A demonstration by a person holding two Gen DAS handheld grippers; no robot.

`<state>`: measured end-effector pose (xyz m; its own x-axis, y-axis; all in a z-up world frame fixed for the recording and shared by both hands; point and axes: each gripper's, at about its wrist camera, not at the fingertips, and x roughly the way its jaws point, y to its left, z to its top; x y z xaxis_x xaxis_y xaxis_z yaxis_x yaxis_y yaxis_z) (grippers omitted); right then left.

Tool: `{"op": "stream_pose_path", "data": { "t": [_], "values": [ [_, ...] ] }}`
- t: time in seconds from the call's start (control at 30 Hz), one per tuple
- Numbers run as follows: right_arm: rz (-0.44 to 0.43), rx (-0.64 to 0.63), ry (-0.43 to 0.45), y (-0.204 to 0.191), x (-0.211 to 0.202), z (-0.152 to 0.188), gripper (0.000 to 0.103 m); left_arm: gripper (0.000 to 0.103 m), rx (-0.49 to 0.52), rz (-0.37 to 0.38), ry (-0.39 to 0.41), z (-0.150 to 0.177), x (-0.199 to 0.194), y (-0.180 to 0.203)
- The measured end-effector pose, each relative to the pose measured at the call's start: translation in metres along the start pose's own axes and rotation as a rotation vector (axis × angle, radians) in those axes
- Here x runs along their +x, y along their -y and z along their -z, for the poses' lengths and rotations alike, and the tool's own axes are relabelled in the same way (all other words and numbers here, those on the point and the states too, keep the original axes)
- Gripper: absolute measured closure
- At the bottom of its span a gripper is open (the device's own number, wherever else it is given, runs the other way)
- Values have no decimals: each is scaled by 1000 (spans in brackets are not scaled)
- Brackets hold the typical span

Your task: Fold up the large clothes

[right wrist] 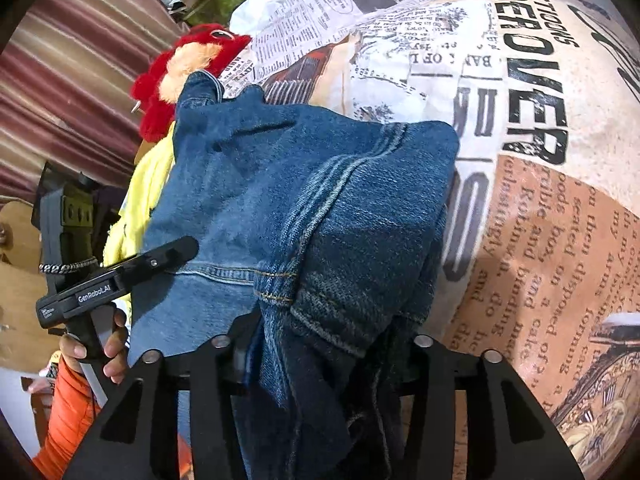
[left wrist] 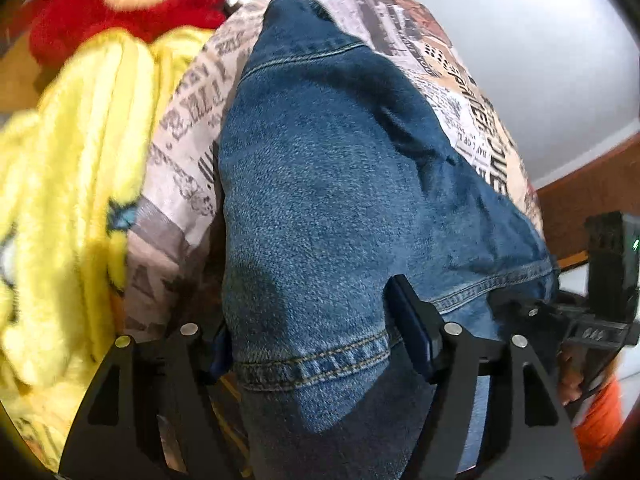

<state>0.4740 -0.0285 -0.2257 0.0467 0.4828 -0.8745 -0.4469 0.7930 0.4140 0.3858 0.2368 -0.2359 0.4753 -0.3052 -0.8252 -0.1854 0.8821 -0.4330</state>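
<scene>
A blue denim garment (left wrist: 332, 184) lies in a folded heap on a newspaper-print sheet (left wrist: 188, 148). In the left wrist view my left gripper (left wrist: 308, 344) is shut on its stitched hem, with denim filling the gap between the fingers. In the right wrist view the same denim (right wrist: 304, 200) is bunched between the fingers of my right gripper (right wrist: 320, 344), which is shut on a thick seam fold. The left gripper (right wrist: 160, 260) also shows in the right wrist view, at the denim's left edge.
A yellow plush cloth (left wrist: 68, 184) and a red plush toy (left wrist: 120, 4) lie left of the denim. The newspaper-print sheet (right wrist: 540, 200) spreads to the right. A striped maroon fabric (right wrist: 72, 80) hangs at the far left. A wooden edge (left wrist: 580, 196) shows at right.
</scene>
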Motion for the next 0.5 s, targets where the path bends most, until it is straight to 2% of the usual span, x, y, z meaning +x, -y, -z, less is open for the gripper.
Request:
{"op": "stream_pose_path", "data": {
  "t": [0.1,0.23,0.4,0.5],
  "values": [
    [35,0,24,4,-12,5,56,32,74,-86,28,3,-8,12],
    [146,-98,82,-10,-40,14,55,33,161,-191,85,9,-30,29],
    [303,-296,256,-43,-75,41,54,32,254,-218,189,24,-69,49],
    [316,-379,314,-62,-83,52,50,32,276,-206,207,30,-74,65]
  ]
}}
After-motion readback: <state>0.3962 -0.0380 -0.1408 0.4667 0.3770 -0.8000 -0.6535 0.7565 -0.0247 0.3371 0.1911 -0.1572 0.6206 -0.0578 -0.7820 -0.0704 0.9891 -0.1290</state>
